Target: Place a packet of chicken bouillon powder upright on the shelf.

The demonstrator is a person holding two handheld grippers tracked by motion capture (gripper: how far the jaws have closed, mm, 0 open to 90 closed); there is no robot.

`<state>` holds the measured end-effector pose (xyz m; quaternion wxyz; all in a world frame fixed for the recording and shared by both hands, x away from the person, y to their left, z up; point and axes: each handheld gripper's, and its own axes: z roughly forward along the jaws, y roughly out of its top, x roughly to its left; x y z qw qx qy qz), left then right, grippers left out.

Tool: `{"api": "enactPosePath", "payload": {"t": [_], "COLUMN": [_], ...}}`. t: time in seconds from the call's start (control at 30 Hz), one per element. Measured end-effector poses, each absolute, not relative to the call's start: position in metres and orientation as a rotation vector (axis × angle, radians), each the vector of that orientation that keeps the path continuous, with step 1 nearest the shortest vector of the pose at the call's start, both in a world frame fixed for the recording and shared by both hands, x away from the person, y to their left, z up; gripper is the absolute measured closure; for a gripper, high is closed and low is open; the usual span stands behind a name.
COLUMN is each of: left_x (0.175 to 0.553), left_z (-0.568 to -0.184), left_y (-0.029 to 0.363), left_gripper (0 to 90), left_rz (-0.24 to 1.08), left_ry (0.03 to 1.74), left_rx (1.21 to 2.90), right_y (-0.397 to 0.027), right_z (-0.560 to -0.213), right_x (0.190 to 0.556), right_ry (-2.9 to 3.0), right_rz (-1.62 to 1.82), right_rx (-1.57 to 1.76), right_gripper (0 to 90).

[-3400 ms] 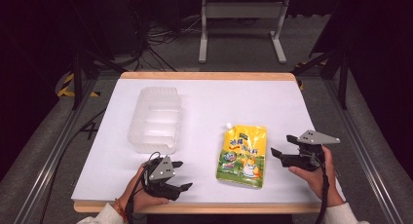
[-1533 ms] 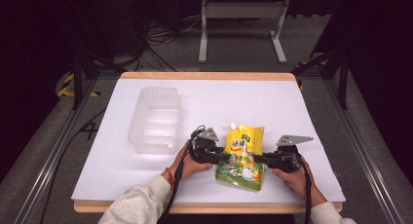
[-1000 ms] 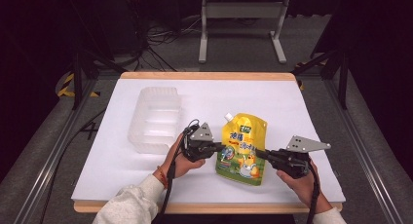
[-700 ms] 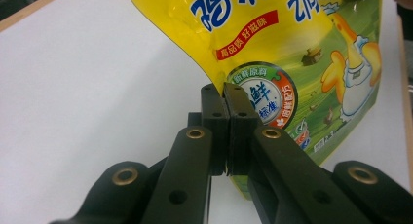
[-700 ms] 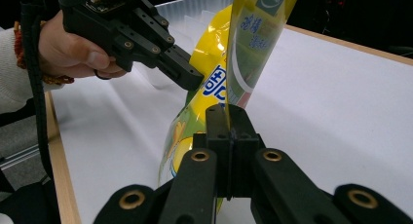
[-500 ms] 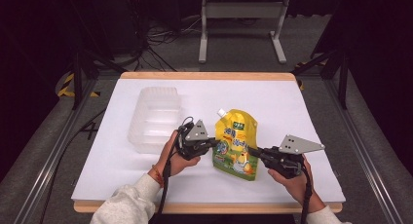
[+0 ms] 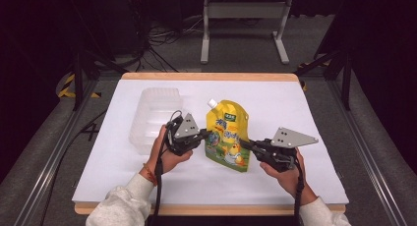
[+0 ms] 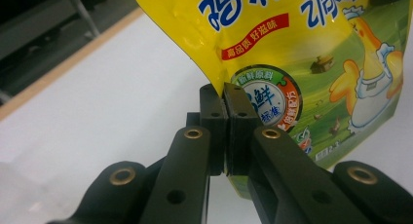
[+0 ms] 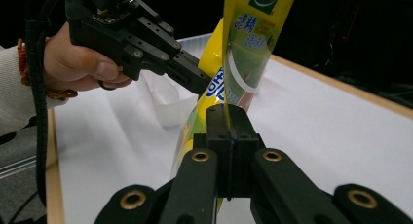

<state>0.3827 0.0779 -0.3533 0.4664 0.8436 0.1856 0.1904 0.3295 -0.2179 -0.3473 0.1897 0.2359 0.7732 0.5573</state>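
White table [image 7: 314,113], dark room; both grippers [image 7: 205,136] [image 7: 247,144] pinch the yellow pouch [image 7: 228,132]

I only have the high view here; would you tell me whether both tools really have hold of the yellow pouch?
Observer: Yes. In the left gripper view, the left tool is shut on the pouch's edge, beside the round green seal.
Operator: Thank you. And the right one?
Observer: In the right gripper view, the right tool pinches the opposite edge, which runs up between its jaws.
Operator: Is the pouch off the table?
Observer: Its upper part stands upright; whether the bottom touches the table, I cannot tell.
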Motion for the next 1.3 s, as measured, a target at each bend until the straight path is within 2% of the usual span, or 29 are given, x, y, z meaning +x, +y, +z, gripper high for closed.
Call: {"api": "enactPosePath", "payload": {"t": [0.23,0.5,0.93,1.3], "left_x": [0.393,0.407,0.429,0.45], "left_z": [-0.337,-0.335,-0.341,-0.351], "left_y": [0.121,0.155,0.196,0.225], "left_gripper": [88.1,89.4,89.1,88.6], "left_rz": [0.555,0.628,0.735,0.72], "left_ry": [0.537,0.623,0.76,0.847], "left_rx": [2.002,1.942,1.873,1.787], "right_y": [-0.178,-0.137,-0.082,-0.052], "right_z": [-0.33,-0.32,-0.323,-0.331], "right_x": [0.355,0.382,0.423,0.455], "right_ry": [2.158,2.162,2.17,2.148], "right_rz": [1.584,1.598,1.584,1.604], "right_rx": [0.57,0.506,0.483,0.533], "right_gripper": [90.0,90.0,90.0,90.0]}}
